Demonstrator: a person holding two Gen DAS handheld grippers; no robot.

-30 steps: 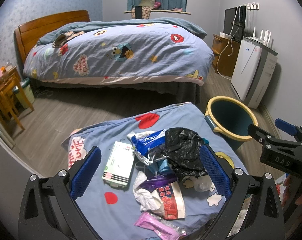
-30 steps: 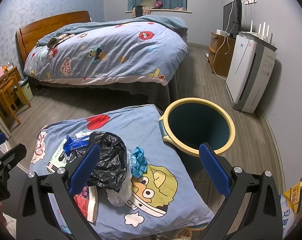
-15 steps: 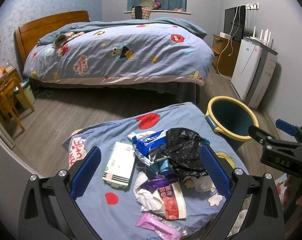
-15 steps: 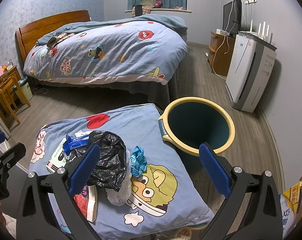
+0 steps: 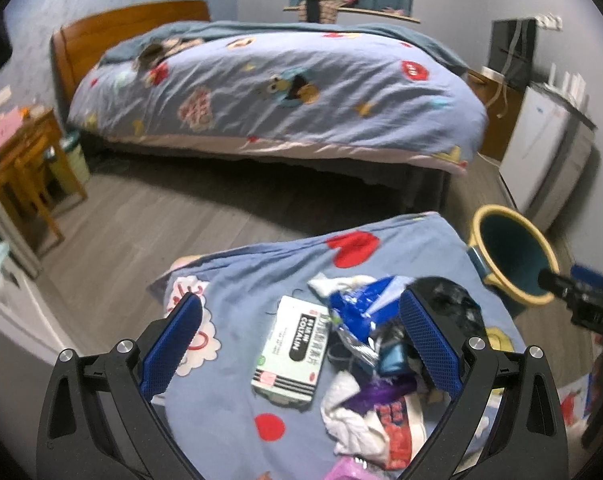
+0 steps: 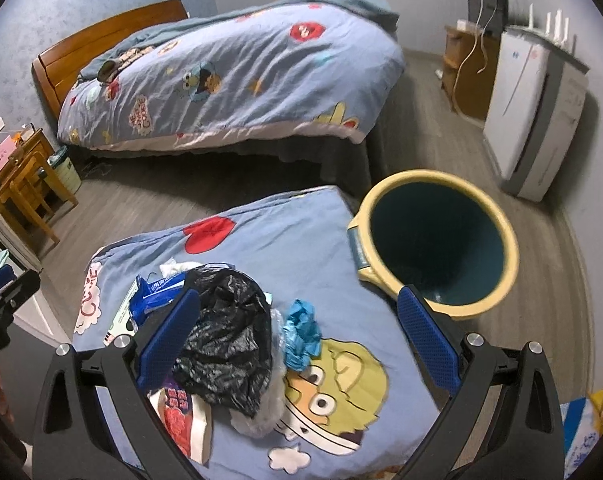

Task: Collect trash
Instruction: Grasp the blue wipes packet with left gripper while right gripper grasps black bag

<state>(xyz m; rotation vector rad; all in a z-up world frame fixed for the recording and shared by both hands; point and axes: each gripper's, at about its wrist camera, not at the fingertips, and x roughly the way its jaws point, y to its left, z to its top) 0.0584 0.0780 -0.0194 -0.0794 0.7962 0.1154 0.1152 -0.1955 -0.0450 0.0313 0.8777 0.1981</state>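
Note:
A pile of trash lies on a blue cartoon-print cover (image 6: 301,240): a black plastic bag (image 6: 227,336), a crumpled blue glove (image 6: 301,330), a blue-and-white wrapper (image 5: 361,300), a white flat box (image 5: 295,354), a red-print packet (image 5: 397,424) and a pink wrapper (image 5: 347,470). A teal bin with a yellow rim (image 6: 437,240) stands right of the cover. My left gripper (image 5: 299,344) is open above the white box. My right gripper (image 6: 299,340) is open above the black bag and the glove.
A large bed (image 6: 237,76) fills the back of the room. A white appliance (image 6: 537,100) and a wooden cabinet (image 6: 467,72) stand along the right wall. A wooden table and stool (image 5: 25,168) with a small bin are at the left. Wooden floor lies between.
Both grippers have moved forward and lower toward the pile, and the views are blurred by the motion. The left has shifted left over the white box. Both stay open.

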